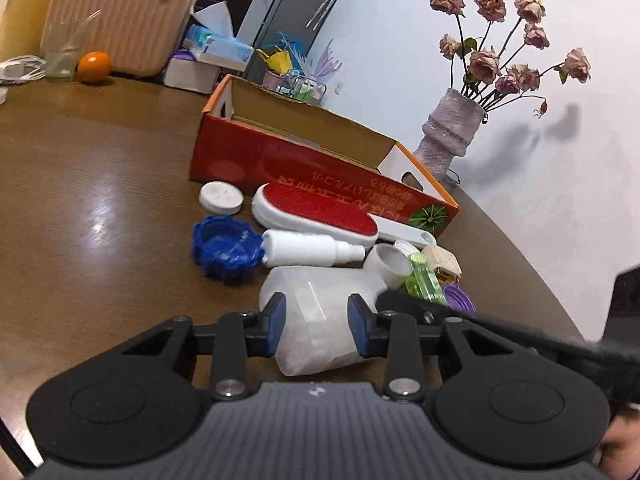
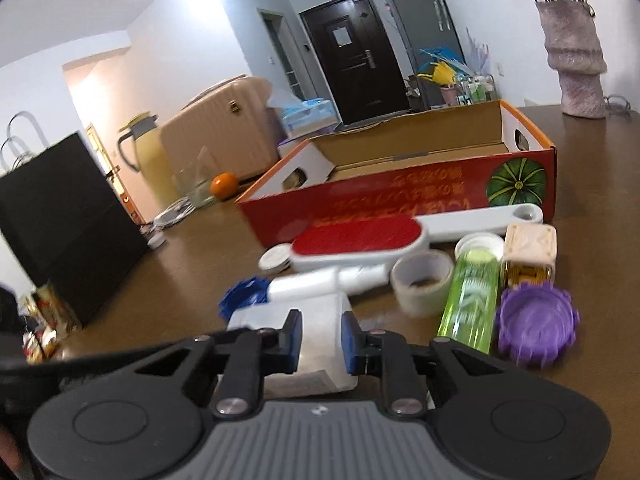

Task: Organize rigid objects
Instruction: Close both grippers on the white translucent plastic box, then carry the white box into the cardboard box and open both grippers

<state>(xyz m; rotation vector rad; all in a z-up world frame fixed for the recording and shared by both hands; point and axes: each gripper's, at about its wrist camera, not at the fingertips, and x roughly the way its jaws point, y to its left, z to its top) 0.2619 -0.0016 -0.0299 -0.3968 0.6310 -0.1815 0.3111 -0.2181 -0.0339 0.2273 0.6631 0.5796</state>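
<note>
Unreadable inverted print (red box [image 1: 320, 160])

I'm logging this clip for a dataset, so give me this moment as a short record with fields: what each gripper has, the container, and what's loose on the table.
left gripper: shut on the translucent white jug
right gripper: shut on the same jug, from another side
container: red cardboard box, open; the inside that shows is bare
loose items in front of box: red lint brush, white spray bottle, blue cap, purple cap, green bottle, tape roll
surface: brown table
</note>
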